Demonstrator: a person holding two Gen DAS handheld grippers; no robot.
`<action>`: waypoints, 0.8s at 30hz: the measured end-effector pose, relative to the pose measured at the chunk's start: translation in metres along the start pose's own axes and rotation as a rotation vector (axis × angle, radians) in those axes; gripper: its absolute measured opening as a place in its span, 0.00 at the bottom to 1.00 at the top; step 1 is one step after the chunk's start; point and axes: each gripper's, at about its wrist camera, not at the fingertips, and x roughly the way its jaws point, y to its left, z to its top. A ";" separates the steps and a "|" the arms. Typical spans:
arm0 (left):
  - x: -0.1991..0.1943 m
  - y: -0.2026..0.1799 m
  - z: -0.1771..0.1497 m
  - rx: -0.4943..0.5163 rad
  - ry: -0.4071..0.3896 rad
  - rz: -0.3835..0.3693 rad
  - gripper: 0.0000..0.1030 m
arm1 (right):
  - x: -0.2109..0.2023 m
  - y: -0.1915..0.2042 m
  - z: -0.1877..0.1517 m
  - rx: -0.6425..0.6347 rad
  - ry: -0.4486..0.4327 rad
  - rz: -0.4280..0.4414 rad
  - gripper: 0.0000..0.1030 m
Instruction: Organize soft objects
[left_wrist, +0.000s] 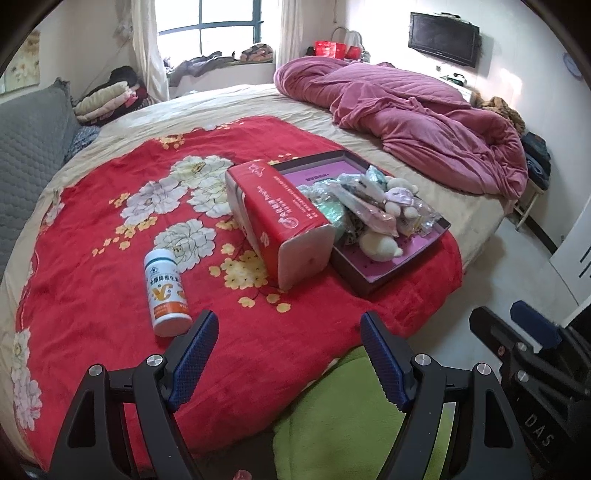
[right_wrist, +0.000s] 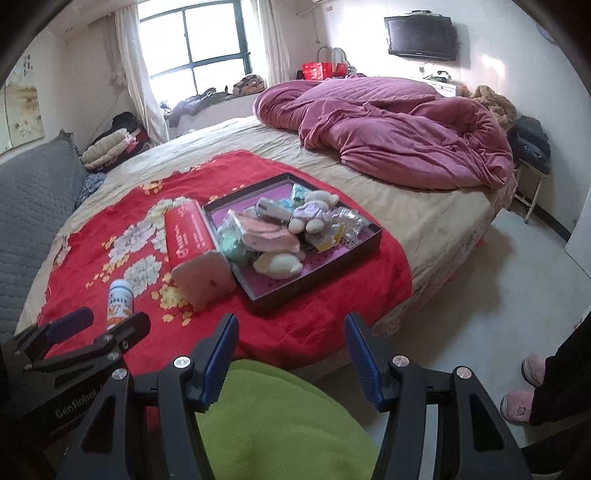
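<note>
Tissue pack (left_wrist: 277, 218) (red wrap, white end) leans on tray (left_wrist: 391, 277).

We held both grippers level, side by side at the near edge of the red blanket (left_wrist: 92, 295). Our left gripper (left_wrist: 288, 332) had its jaws spread wide and empty; our right gripper (right_wrist: 291, 334) was likewise parted, gripping nothing.

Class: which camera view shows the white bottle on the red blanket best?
The left wrist view: the white bottle lies whole and close, its label facing the camera. In the right wrist view the white bottle is smaller, and the left tool covers its lower end.
</note>
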 end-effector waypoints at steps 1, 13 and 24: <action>0.001 0.002 -0.001 -0.006 0.000 0.003 0.78 | 0.002 0.002 -0.003 0.002 0.005 0.002 0.57; 0.014 0.011 -0.010 -0.028 0.028 0.003 0.78 | 0.016 0.010 -0.014 -0.025 0.023 0.009 0.57; 0.016 0.009 -0.010 -0.015 0.032 0.014 0.78 | 0.021 0.006 -0.016 -0.009 0.040 0.002 0.57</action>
